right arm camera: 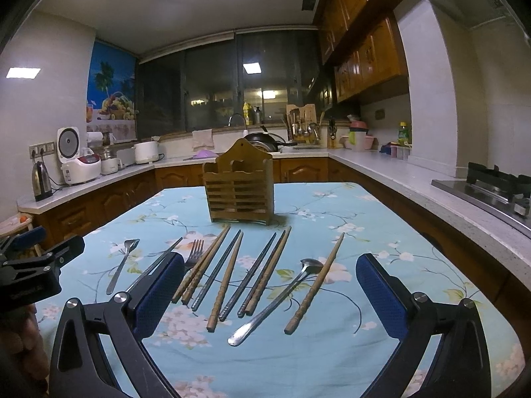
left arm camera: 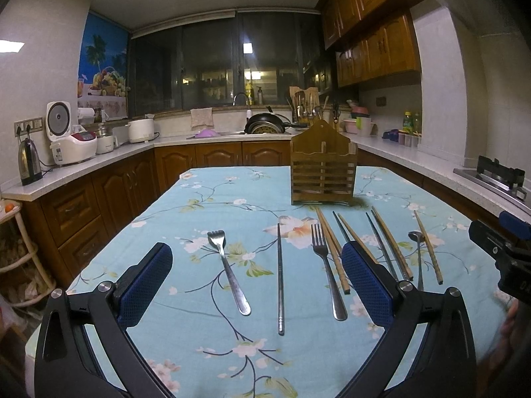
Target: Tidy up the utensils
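— Where does the holder (right arm camera: pixel 239 187) stand?
— On the counter (right arm camera: pixel 365 219), behind the utensils.
— And those?
— A row: spork (left arm camera: pixel 226 267) far left, fork (left arm camera: pixel 327 270) mid-row, chopsticks (right arm camera: pixel 229 277) beside it, spoon (right arm camera: pixel 282 297) towards the right.

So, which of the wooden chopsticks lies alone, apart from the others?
The wooden chopstick farthest right, just beyond the spoon. The other wooden ones lie paired or beside metal chopsticks, to the spoon's left.
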### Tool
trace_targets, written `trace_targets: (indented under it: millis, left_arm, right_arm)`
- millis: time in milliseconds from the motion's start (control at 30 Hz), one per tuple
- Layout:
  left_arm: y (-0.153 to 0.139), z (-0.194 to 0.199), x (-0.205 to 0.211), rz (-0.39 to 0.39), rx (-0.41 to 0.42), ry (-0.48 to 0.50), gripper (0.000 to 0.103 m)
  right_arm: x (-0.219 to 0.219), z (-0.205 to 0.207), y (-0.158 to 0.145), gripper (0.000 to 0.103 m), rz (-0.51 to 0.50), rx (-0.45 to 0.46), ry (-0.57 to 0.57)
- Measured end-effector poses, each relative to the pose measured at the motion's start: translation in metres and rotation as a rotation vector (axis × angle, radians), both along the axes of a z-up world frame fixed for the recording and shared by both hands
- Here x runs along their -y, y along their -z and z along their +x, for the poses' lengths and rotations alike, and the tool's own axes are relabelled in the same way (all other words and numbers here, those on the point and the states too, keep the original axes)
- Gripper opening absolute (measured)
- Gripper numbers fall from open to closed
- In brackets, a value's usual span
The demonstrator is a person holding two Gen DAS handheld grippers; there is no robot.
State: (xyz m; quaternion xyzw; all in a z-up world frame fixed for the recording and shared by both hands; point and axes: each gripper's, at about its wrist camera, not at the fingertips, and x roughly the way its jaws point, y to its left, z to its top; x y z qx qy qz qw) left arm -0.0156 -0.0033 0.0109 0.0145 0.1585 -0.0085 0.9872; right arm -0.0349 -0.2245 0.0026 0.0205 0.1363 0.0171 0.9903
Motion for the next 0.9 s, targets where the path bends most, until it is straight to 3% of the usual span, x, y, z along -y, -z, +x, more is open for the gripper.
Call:
trace_targets:
  millis: [700, 900]
  left_arm:
    - [-0.002, -0.002, 0.001, -0.003, -0.002, 0.004, 0.103]
    - [-0.003, 0.008, -0.002, -0.035, -0.051, 0.022, 0.103]
  right_arm:
    - [-0.002, -0.001, -0.002, 0.103, 0.009, 0.001, -0.007]
    - [-0.005, 0.001, -0.007, 0.103, 0.012, -0.01, -0.013]
